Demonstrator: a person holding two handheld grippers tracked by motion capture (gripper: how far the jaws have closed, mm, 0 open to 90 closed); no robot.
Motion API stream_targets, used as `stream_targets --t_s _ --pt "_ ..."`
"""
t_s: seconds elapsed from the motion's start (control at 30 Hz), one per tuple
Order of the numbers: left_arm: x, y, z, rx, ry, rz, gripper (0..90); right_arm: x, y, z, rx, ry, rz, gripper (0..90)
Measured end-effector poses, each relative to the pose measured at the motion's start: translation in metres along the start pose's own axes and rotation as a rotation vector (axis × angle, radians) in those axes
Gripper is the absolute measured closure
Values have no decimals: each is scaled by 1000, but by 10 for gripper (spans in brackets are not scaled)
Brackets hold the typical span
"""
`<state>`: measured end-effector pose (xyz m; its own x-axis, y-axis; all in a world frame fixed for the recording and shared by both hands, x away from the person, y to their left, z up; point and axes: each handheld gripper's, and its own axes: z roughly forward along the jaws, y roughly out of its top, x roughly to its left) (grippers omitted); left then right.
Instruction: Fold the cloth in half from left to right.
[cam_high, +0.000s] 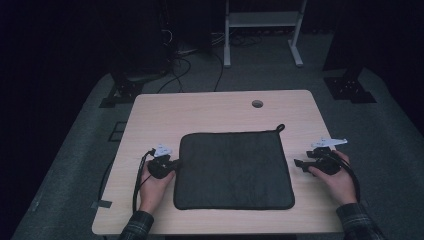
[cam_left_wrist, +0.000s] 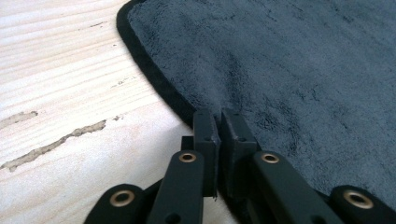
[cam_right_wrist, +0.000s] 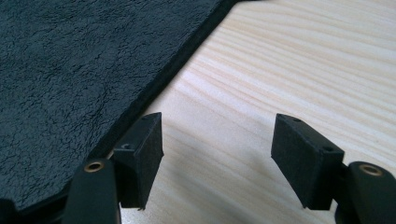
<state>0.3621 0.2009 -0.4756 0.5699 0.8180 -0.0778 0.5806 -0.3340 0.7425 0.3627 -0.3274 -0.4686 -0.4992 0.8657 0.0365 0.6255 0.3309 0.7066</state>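
Left claw (cam_high: 176, 163) apparently pinched closed, right claw (cam_high: 299, 164) spread wide.

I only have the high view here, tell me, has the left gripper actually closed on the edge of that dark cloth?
Observer: Yes. The left gripper has its jaws pressed together on the cloth at its black hem.
Operator: And the right gripper?
Observer: The right gripper is open, jaws wide apart over bare table.
Operator: Touching the cloth?
Observer: One jaw sits right beside the hem; contact is unclear.
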Motion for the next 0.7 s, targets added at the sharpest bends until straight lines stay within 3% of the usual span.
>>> stream_targets --t_s 0.27,0.47,0.7 --pt "7 2 -1 -13 -53 -66 871 1 0 2 10 7 -5 328" --pt "9 8 -10 -68 -112 -111 871 1 -1 5 24 10 -17 327" --pt "6 18 -14 -110 -165 -123 871 4 -2 8 38 2 -32 312"
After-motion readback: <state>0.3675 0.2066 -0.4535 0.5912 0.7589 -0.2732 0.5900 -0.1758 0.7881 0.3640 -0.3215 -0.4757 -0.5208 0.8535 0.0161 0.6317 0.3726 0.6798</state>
